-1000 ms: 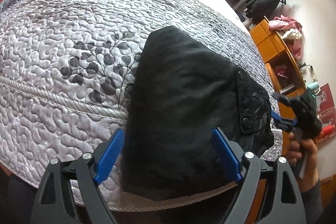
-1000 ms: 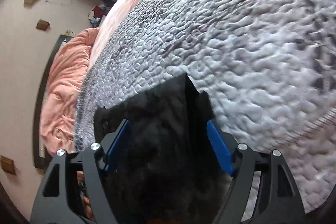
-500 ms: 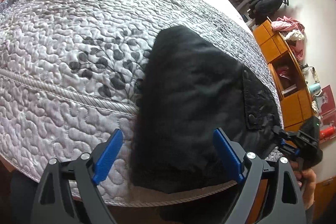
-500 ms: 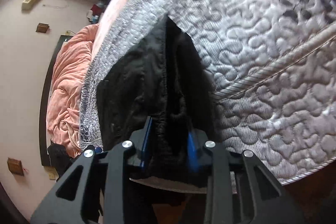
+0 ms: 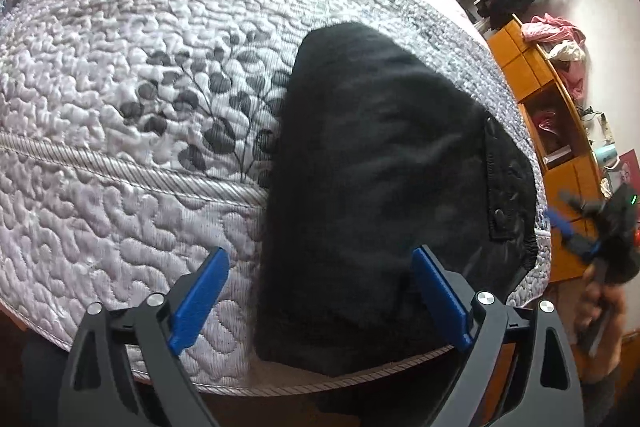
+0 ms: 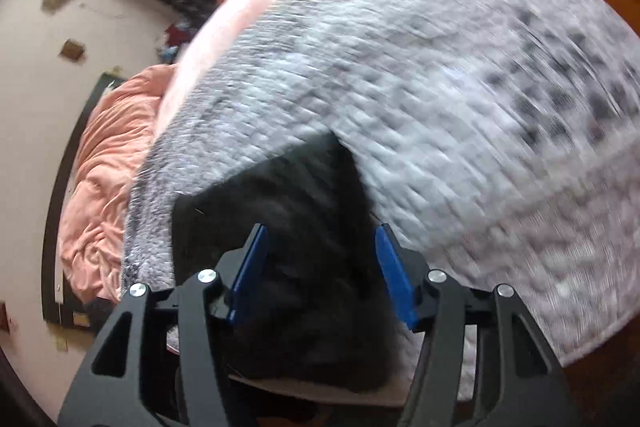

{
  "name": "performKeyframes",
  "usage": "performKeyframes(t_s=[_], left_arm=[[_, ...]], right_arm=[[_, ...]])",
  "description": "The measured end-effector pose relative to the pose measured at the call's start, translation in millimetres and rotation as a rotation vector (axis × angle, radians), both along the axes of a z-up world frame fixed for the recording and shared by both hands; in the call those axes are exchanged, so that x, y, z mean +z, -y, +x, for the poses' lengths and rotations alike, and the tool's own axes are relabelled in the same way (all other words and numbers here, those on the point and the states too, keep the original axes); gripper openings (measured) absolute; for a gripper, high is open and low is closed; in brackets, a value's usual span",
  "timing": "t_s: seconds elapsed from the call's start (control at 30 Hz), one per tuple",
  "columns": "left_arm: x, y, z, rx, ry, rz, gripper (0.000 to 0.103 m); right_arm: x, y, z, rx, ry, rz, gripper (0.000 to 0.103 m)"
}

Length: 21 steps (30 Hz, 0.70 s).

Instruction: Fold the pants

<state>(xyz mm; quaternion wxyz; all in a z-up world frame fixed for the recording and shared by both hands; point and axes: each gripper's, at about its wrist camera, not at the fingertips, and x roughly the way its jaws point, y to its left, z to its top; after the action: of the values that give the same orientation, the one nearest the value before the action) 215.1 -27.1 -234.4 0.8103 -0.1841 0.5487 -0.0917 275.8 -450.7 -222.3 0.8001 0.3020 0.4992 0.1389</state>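
Now the folded black pants [image 5: 372, 187] lie at the near corner of the quilted grey bedspread [image 5: 132, 131], their lower end hanging a little over its corded hem. Left of the pants, a printed grey leaf sprig [image 5: 208, 107] shows on the quilt, touching their edge. The left tongs [image 5: 320, 301] hover above the pants' near end, jaws opening wide, blue pads apart with nothing pressed between them. Right of the pants, past the bed's corner, stands an orange wooden shelf unit [image 5: 548, 115] with pink clothes heaped on top. In front of it a hand [image 5: 600, 311] carries the blurred right tongs [image 5: 580, 231]. In the right wrist view, the right tongs [image 6: 320, 275] are opening, pads clear of the pants [image 6: 304, 227] beneath them, released.
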Motion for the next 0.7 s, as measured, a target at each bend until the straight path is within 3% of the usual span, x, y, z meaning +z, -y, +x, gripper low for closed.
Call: performKeyframes(t_s=[0.13,0.23,0.3,0.37,0.43,0.57,0.63,0.7], left_arm=[[2,4,1,-0.013,0.009,0.005,0.093],[6,0,5,-0.008,0.013,0.008,0.093],[8,-6,8,0.001,0.014,0.008,0.093],[11,-13,15,0.005,0.016,-0.001,0.093],[16,-22,23,0.011,0.036,-0.029,0.094],[20,-27,42,0.009,0.059,-0.052,0.097],[17,-25,51,0.005,0.047,-0.051,0.097],[13,-22,55,-0.001,0.032,-0.063,0.097]], right_arm=[[-6,-27,47,0.069,0.020,0.027,0.057],[-39,-29,80,0.049,-0.065,0.054,0.054],[-54,-25,88,0.034,-0.105,0.044,0.045],[-50,-20,85,0.034,-0.090,0.069,0.049],[-34,-8,68,0.025,-0.031,0.147,0.059],[-18,-3,24,0.059,0.034,0.262,0.062],[-24,-7,4,0.078,0.027,0.307,0.062],[-46,-12,-5,0.076,-0.025,0.278,0.058]])
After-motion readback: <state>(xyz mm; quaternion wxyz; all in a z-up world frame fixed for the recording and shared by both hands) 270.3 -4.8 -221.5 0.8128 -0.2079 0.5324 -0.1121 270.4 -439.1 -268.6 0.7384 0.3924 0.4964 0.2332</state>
